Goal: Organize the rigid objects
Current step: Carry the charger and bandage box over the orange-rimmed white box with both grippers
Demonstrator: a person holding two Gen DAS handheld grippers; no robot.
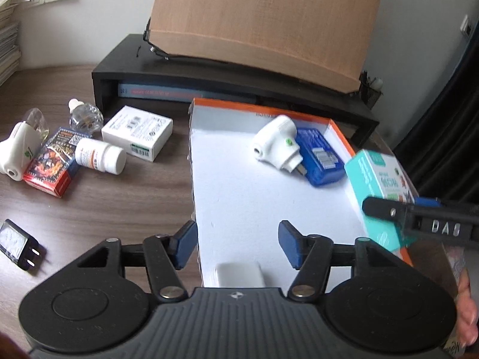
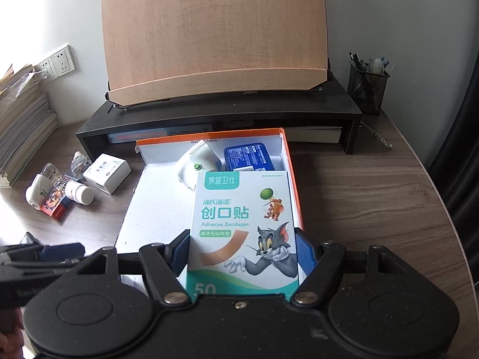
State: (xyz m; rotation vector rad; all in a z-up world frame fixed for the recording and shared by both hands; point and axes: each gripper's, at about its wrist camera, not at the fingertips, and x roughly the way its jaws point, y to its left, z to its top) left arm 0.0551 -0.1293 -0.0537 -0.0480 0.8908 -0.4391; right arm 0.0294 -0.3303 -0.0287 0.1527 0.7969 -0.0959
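Note:
My right gripper (image 2: 242,251) is shut on a teal-and-white adhesive bandage box (image 2: 242,224) and holds it over the right side of an orange-rimmed white tray (image 2: 143,206); the box also shows in the left wrist view (image 1: 380,185). The tray (image 1: 239,197) holds a white plug-in device (image 1: 277,142), a blue case (image 1: 321,157) and a white block (image 1: 239,273). My left gripper (image 1: 238,243) is open and empty over the tray's near left edge. Left of the tray lie a white box (image 1: 137,133), a pill bottle (image 1: 100,155), a red card box (image 1: 52,161), a clear bottle (image 1: 85,115), another white plug-in device (image 1: 16,152) and a black charger (image 1: 19,243).
A black desk riser (image 2: 215,113) with a wooden book stand (image 2: 215,33) stands behind the tray. A mesh pen holder (image 2: 368,86) is at the back right. Stacked papers (image 2: 21,125) are at the far left. The desk edge curves at the right.

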